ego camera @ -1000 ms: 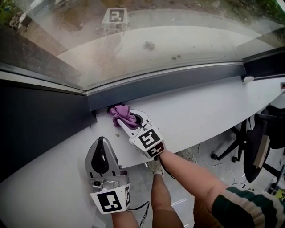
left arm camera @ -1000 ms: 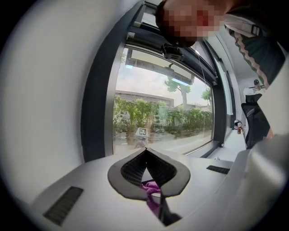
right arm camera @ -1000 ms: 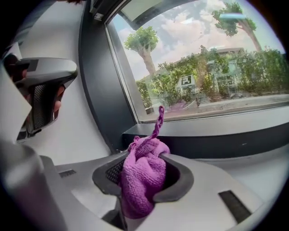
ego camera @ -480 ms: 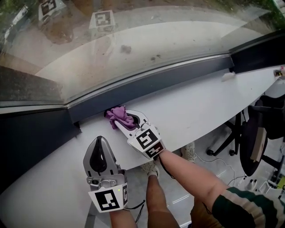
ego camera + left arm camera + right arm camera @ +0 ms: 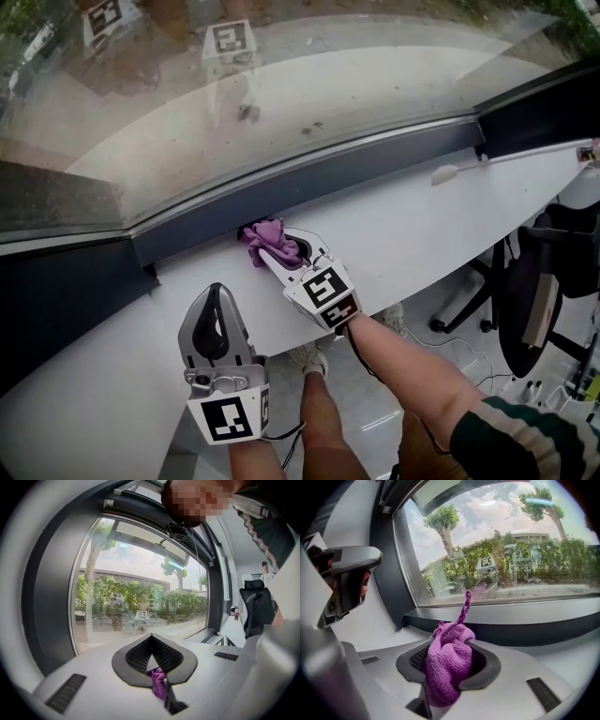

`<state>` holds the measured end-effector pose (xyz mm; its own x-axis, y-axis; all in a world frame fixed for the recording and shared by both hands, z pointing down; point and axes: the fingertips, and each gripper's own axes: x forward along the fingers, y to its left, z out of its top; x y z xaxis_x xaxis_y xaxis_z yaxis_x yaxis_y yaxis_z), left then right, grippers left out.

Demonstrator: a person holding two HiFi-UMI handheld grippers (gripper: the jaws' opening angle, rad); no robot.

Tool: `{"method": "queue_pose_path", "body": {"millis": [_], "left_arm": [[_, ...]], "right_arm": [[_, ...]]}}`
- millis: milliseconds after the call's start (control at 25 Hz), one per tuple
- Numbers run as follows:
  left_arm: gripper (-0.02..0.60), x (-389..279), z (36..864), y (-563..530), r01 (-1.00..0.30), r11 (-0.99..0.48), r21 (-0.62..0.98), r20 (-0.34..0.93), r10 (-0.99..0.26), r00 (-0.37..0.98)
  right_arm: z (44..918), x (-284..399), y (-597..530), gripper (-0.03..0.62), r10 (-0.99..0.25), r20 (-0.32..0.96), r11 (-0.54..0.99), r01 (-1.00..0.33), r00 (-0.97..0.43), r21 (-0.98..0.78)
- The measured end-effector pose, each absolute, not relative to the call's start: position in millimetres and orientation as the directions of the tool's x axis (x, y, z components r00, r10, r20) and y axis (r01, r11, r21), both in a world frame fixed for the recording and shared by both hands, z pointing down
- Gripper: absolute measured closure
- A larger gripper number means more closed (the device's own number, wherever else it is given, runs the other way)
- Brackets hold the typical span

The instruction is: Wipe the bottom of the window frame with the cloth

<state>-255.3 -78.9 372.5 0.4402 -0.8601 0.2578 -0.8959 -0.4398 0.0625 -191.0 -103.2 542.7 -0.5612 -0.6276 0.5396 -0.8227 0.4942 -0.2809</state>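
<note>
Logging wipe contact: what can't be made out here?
- Cloth against the window frame: head view, contact hidden behind the cloth's bunch and right gripper.
- White object on the sill: head view, too small to identify.
- Item at the sill's right end: head view, cut by the edge.

Left gripper (image 5: 217,296) and right gripper (image 5: 278,251): white bodies, grey jaws, black-and-white marker cubes (image 5: 230,419). Green, cream-striped sleeve (image 5: 511,433) at lower right.

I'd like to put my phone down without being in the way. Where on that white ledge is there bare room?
Bare: the white ledge right of the right gripper, up to the small white object, and the stretch left of the left gripper. Crowded: the middle, where both grippers sit and the purple cloth meets the window frame.
</note>
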Motion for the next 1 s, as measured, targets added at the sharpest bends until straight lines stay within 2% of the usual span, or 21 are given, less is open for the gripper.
{"method": "queue_pose_path", "body": {"millis": [1000], "left_arm": [[0.575, -65.1, 362.0, -75.9, -0.819, -0.569, 0.066, 0.241, -0.788, 0.567]], "right_arm": [[546.3, 28.0, -92.4, 0.447, -0.674, 0.606, 0.387, -0.901, -0.422, -0.196]]}}
